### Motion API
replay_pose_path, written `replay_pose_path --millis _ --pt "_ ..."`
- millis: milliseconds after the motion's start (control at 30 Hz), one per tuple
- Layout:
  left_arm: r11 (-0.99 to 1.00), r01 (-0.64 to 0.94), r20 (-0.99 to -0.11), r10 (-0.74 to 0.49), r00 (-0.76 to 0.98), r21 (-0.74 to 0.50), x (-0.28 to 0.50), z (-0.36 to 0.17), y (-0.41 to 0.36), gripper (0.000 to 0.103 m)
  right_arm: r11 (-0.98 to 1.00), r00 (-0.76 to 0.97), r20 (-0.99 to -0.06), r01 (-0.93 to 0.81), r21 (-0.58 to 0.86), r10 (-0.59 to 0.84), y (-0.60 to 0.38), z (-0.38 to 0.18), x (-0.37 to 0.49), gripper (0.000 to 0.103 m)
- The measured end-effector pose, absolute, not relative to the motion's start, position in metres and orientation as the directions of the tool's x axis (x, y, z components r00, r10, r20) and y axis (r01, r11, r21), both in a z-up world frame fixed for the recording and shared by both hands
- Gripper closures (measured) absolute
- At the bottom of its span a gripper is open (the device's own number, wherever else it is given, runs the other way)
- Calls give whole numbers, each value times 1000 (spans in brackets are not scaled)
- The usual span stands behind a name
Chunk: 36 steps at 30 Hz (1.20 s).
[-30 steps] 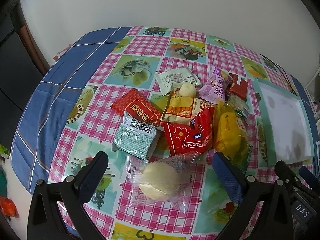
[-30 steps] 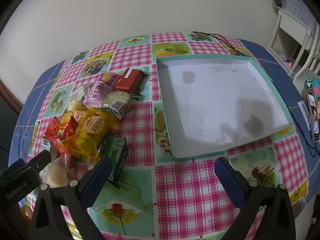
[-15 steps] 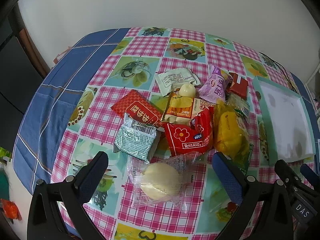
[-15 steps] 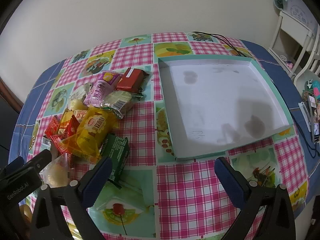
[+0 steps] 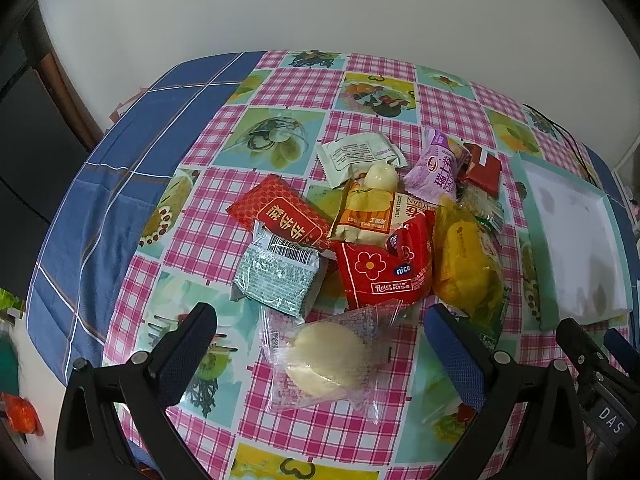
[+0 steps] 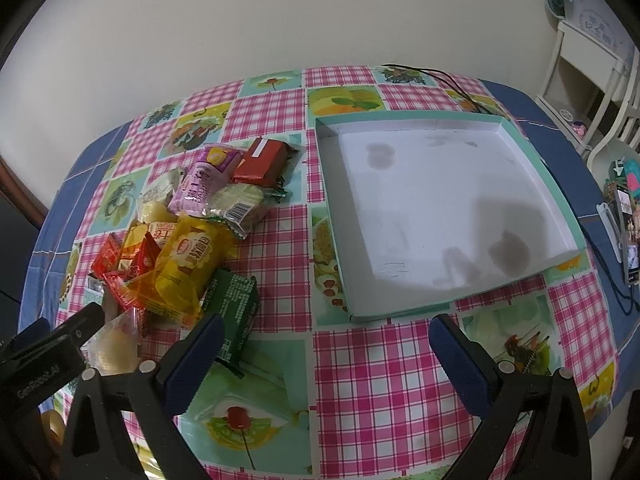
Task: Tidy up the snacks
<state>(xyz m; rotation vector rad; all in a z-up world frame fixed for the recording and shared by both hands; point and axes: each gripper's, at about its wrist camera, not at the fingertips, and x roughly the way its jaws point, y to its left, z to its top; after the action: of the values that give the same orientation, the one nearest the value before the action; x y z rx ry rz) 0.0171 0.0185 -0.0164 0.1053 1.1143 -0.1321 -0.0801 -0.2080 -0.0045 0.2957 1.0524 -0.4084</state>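
**snackstacker:** So how far along is this? Looks like nothing's been sorted yet.

**umi_dave:** Pretty much zero, I'd say. The white tray [image 6: 440,216] with the teal rim sits toward the right edge of the worktop [image 6: 380,380] and has nothing in it, just some dark smudges. Every snack is in one heap left of the tray, near the middle of the worktop.

**snackstacker:** What are the claws doing?

**umi_dave:** Left claw [image 5: 320,344] is spread wide, holding nothing, with the clear-wrapped bun [image 5: 328,356] lying between its fingers. That'd be my guess for first pick. Right claw [image 6: 324,354] is also spread and empty, hovering over bare tablecloth near the tray's front corner.

**snackstacker:** Count?

**umi_dave:** One tray. Snacks, I get about twelve, one of each: the bun, a silver-green packet [image 5: 276,280], a long red pack [image 5: 284,216], a red "nice" pouch [image 5: 380,276], a yellow bag [image 5: 468,268], a dark green packet [image 6: 234,308] tucked under it, an orange-and-white chip-looking pack [image 5: 368,212], a small pale round candy [image 5: 382,178], a white sachet [image 5: 360,156], a purple pack [image 5: 438,166], a brown-red bar [image 5: 482,168] and a clear pack of pale crackers [image 6: 236,206]. They overlap, so there could be one hiding underneath.

**snackstacker:** So all of it left to move.

**umi_dave:** Yep, whole pile to go.
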Motion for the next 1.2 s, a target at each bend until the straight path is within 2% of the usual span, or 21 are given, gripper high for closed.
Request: replay_pose_path --millis 667,833,1067,1200 --pt "994 105 -917 -48 396 -7 21 -17 33 0 894 436 -886 445 61 -157 -202 -2 -77 0" --pt "997 63 -937 -53 346 -33 29 -28 44 0 901 422 -901 423 100 -99 -191 -15 -66 0" --pt "998 33 -963 -58 264 -51 35 -49 49 1 919 362 -929 387 79 -73 -170 -43 -45 0" --pt "994 3 -967 -107 230 -110 37 -58 56 1 919 334 -941 385 80 -58 -166 -56 -35 0"
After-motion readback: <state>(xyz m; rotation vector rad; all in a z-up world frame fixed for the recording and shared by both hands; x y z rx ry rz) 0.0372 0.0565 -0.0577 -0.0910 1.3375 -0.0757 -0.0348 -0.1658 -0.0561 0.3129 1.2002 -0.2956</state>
